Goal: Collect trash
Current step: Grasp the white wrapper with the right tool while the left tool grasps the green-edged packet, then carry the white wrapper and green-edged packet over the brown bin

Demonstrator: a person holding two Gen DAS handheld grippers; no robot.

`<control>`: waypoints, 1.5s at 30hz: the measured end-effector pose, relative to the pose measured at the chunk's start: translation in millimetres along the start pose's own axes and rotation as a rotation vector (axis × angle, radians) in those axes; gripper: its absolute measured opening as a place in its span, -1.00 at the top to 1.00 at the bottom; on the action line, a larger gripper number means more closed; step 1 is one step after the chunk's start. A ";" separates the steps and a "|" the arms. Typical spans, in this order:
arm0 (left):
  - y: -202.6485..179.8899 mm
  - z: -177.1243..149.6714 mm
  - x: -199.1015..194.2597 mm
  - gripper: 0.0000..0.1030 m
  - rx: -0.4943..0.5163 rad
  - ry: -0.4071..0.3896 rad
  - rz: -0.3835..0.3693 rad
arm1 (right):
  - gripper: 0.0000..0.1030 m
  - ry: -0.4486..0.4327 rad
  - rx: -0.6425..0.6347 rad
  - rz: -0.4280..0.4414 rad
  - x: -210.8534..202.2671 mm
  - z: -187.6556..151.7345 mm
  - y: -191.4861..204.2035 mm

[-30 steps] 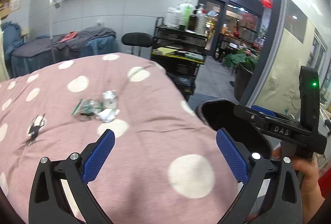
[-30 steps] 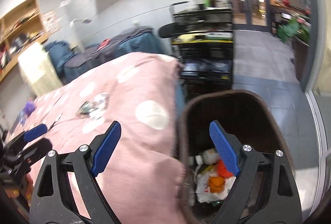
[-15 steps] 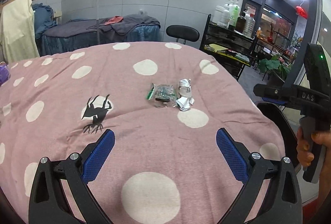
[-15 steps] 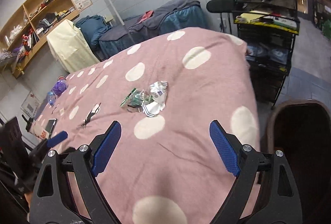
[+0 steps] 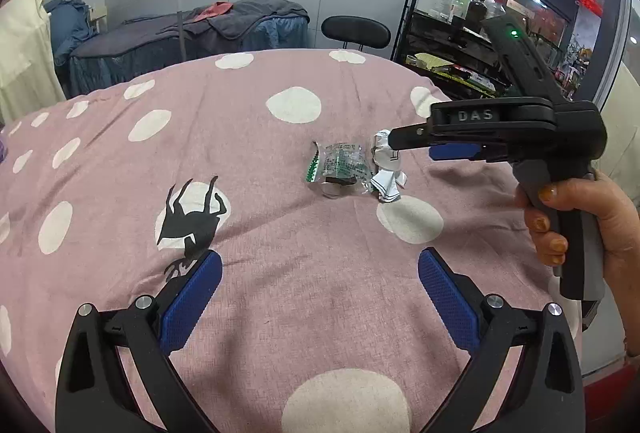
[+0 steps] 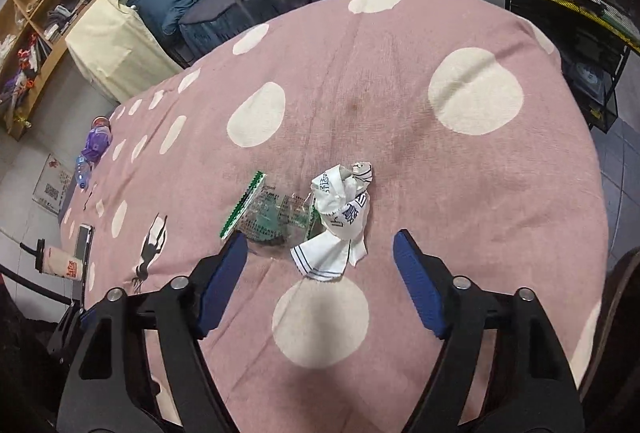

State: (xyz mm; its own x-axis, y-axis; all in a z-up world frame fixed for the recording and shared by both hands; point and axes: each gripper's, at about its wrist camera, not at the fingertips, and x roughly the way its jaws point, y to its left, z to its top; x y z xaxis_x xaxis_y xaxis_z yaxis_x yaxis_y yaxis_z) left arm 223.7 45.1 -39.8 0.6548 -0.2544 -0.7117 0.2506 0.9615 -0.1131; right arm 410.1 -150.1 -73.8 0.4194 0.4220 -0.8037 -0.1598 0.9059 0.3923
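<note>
A crumpled white paper wrapper (image 6: 342, 221) and a clear plastic wrapper with green print (image 6: 268, 215) lie side by side on the pink polka-dot cloth (image 6: 400, 81). My right gripper (image 6: 320, 267) is open and empty, hovering just in front of both pieces. In the left wrist view the white wrapper (image 5: 386, 169) and the clear wrapper (image 5: 340, 169) sit mid-table, with my right gripper (image 5: 404, 137) reaching over the white one. My left gripper (image 5: 318, 293) is open and empty, well short of the trash.
The dark rim of a bin (image 6: 618, 313) shows at the table's right edge. A phone (image 6: 83, 243), a paper cup (image 6: 60, 263) and a purple bottle (image 6: 94, 145) lie at the far left. A black shelf cart (image 5: 452, 53) and chair (image 5: 356, 31) stand behind.
My right gripper has swung from over the bin to just above the trash pieces. My left gripper has turned toward the table's middle and neared the trash slightly.
</note>
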 end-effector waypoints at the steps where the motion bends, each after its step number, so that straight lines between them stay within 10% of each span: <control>1: 1.4 1.5 2.3 -0.88 -0.003 0.005 0.001 | -0.33 0.016 0.003 -0.027 9.1 4.3 0.7; 5: 4.6 9.5 11.3 -0.88 -0.009 0.019 -0.005 | -0.05 0.047 0.009 -0.046 30.4 14.1 1.2; 7: 4.3 14.6 19.5 -0.88 -0.003 0.030 -0.007 | 0.46 0.044 0.020 -0.050 33.9 15.6 -2.4; 25: -37.8 77.8 135.9 -0.70 0.093 0.235 0.012 | 0.48 -0.228 -0.042 0.001 -94.2 -34.5 -14.8; 30: -49.4 76.6 146.9 -0.15 0.169 0.277 0.072 | 0.48 -0.265 -0.039 0.013 -117.4 -60.0 -17.0; 35: -43.6 73.5 135.4 0.40 0.147 0.258 0.056 | 0.48 -0.311 -0.033 -0.012 -139.7 -79.6 -28.3; 45: -45.9 49.6 57.7 0.45 0.101 0.066 -0.019 | 0.48 -0.379 -0.013 -0.021 -165.4 -113.2 -46.9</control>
State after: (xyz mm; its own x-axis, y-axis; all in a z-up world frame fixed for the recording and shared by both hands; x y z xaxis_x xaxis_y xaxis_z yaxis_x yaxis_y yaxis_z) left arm 285.4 -18.9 -41.3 0.6014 -0.2617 -0.7549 0.3352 0.9403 -0.0589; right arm 247.1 -258.3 -9.9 0.7231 0.3626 -0.5880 -0.1584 0.9155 0.3697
